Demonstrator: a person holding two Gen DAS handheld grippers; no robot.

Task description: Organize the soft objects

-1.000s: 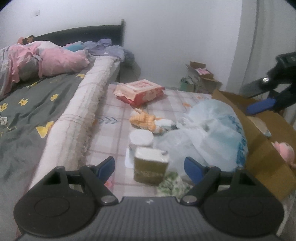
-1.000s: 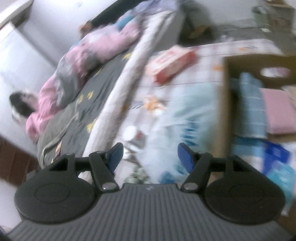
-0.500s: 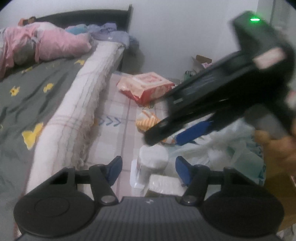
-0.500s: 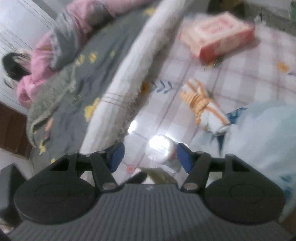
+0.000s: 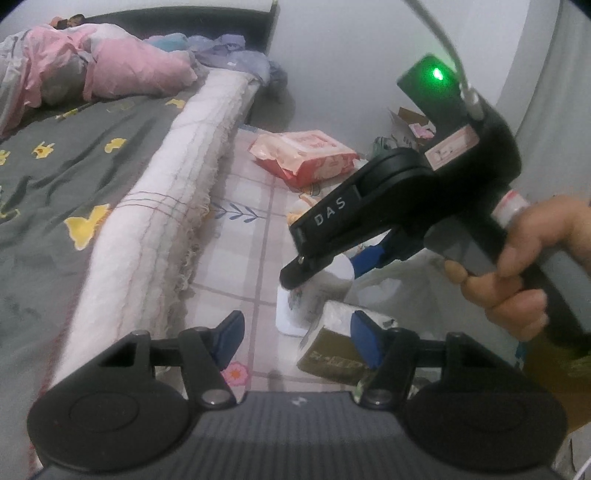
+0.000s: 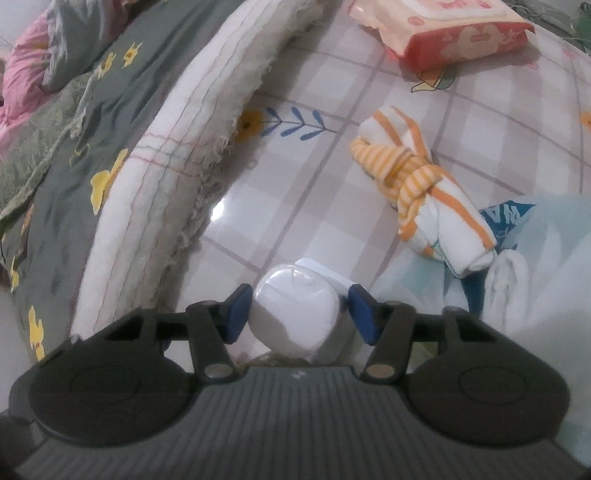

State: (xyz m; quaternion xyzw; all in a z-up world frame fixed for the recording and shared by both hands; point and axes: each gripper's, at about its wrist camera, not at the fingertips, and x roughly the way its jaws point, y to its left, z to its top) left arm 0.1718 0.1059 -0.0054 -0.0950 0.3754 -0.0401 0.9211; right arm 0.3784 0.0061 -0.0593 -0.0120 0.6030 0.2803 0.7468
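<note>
- My right gripper [image 6: 299, 314] stands with its blue pads wide apart on either side of a white round-topped container [image 6: 295, 312]; I see a sliver of gap at each pad, so nothing is clamped.
- That container, smooth and glossy, stands on the checked mat [image 6: 295, 177], just beside the frayed quilted mattress edge [image 6: 192, 122].
- Beyond the container lies a knotted bundle of orange-striped white cloth [image 6: 421, 184], soft and rumpled, touching a pale blue plastic bag [image 6: 535, 258].
- Farther past the container, a pink, crinkly wet-wipes pack [image 6: 443, 26] lies flat.
- My left gripper [image 5: 295, 332] hangs with its tongs wide, holding nothing.
- In the left view the right gripper [image 5: 325, 266], gripped by my right hand [image 5: 517, 266], sits over the container [image 5: 321, 291]; a boxy olive tissue pack [image 5: 332, 350] touches the container's near side.
</note>
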